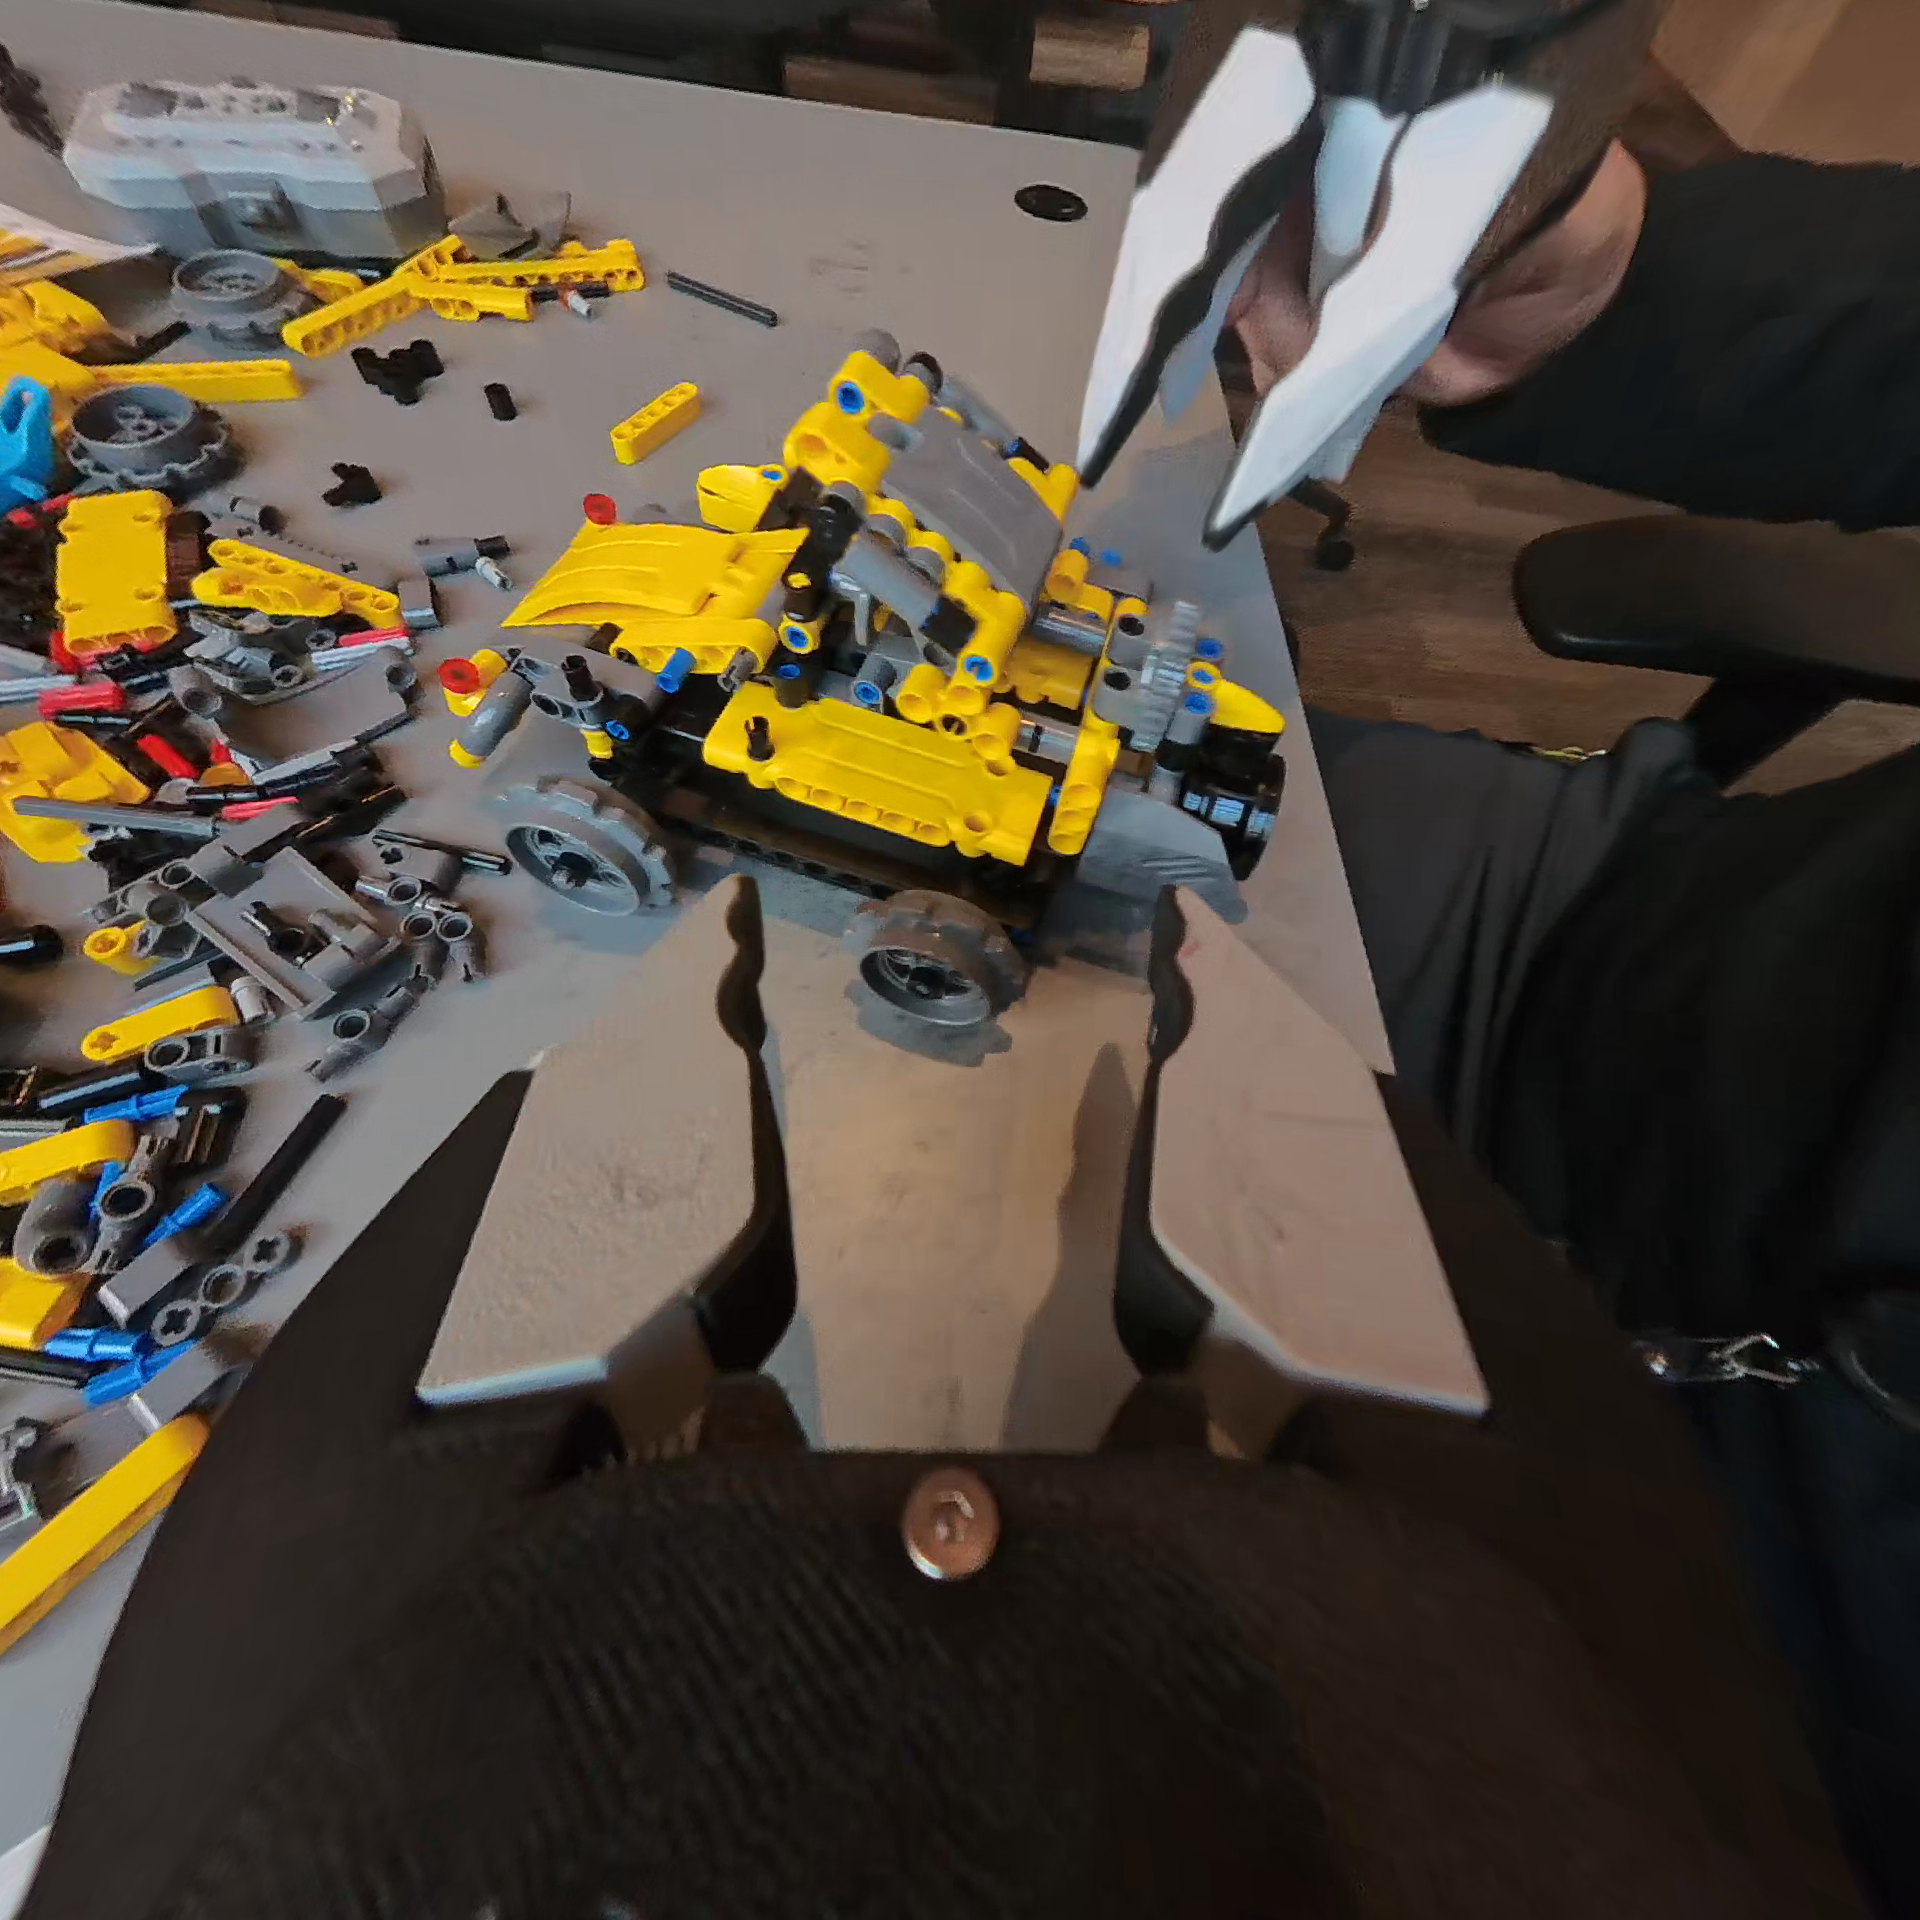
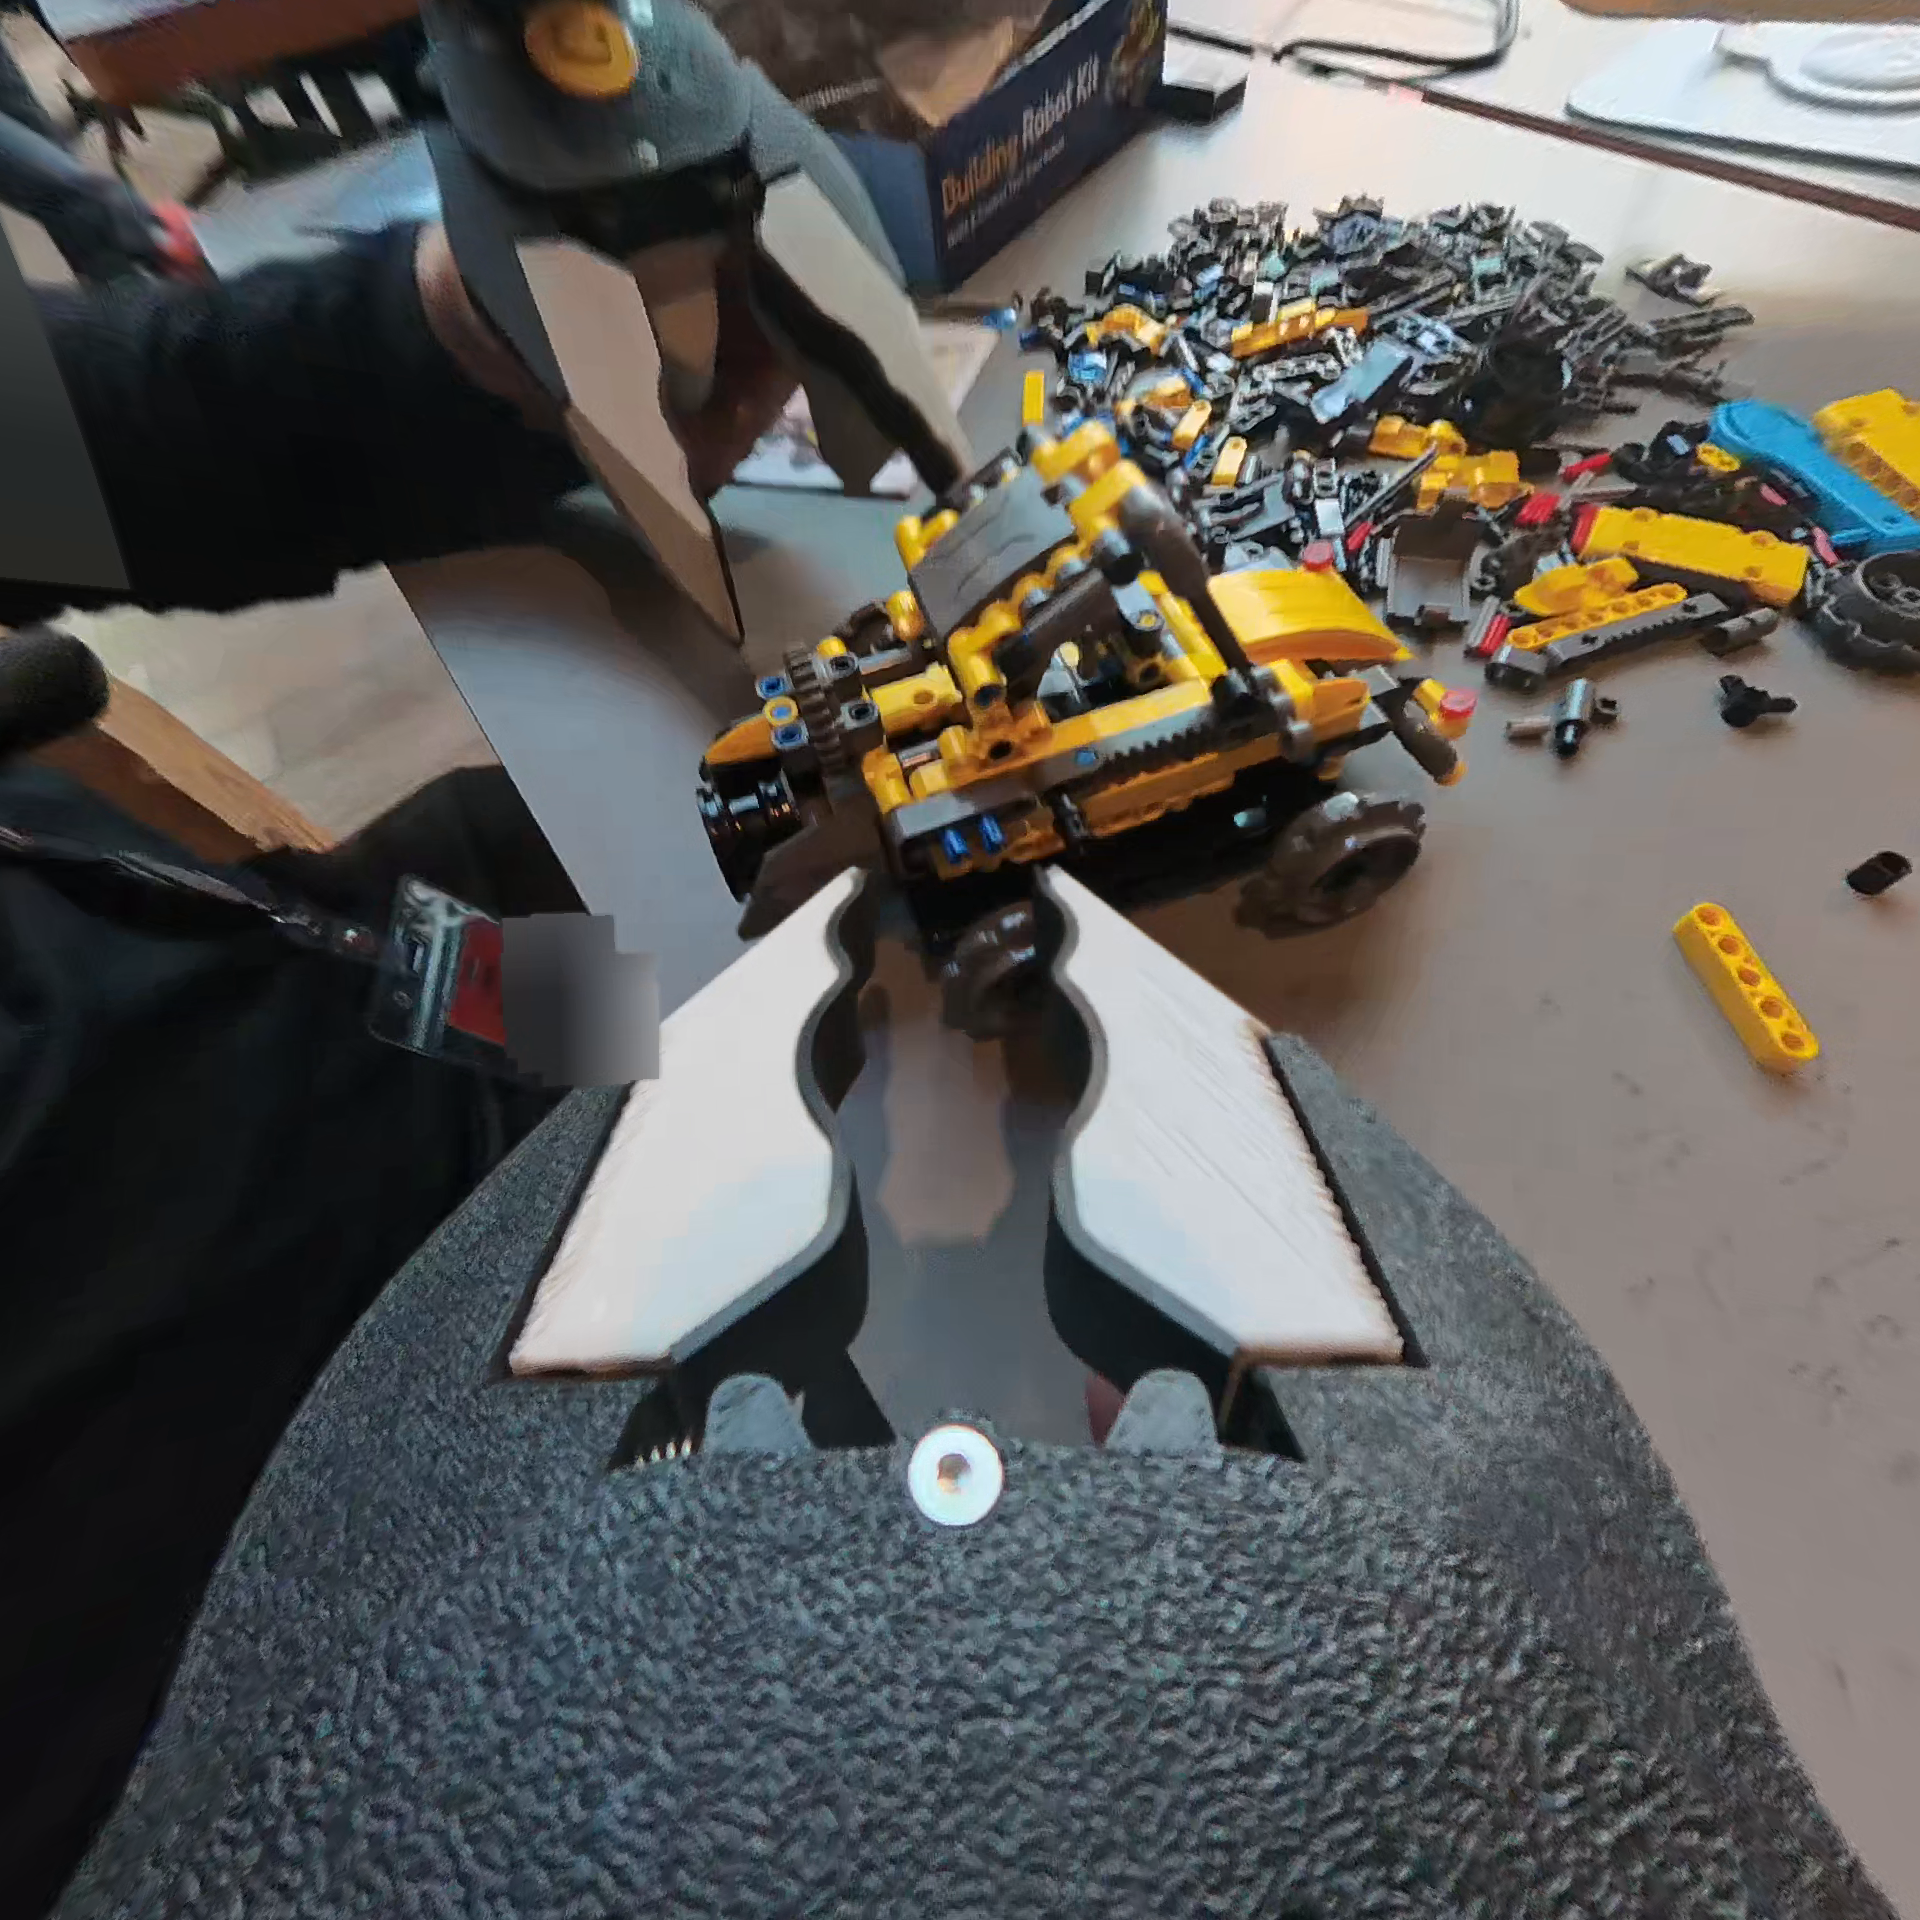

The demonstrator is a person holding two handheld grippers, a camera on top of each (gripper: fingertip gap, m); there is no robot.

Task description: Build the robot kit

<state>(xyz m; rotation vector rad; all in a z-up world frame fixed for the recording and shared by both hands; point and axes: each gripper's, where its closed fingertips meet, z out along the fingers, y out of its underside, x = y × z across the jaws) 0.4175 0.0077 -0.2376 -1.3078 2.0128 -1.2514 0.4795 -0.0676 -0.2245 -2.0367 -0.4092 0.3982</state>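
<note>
1. your left gripper (image 1: pixel 956 899) is open wide and holds nothing. its tips hang just over the near side of the car (image 1: pixel 883 665), by a grey wheel (image 1: pixel 935 971).
2. your right gripper (image 2: pixel 951 883) is open too, a bit less wide, and holds nothing. its tips sit close to the back end of the car (image 2: pixel 1060 717), right by a dark wheel (image 2: pixel 992 961).
3. in the left view, your right gripper (image 1: pixel 1148 509) shows far off with white fingers (image 1: pixel 1320 384) spread apart, just above the grey roof of the car. you cannot tell if it touches.
4. in the right view, your left gripper (image 2: pixel 842 561) comes in from the top left, tips near the roof.
5. the car is yellow, grey and black. it stands on its wheels on the grey table (image 1: pixel 935 208), close to the edge by you.
6. a big pile of loose bits (image 1: pixel 187 727) lies on the table beside the car. the bits (image 2: pixel 1455 395) are yellow, black, grey, blue and red.
7. one short yellow beam (image 2: pixel 1745 987) lies alone near the car. the beam (image 1: pixel 655 421) has holes in a row.
8. a dark blue box (image 2: pixel 1039 135) stands at the far end of the table.
9. a grey block (image 1: pixel 249 166) sits behind the pile.
</note>
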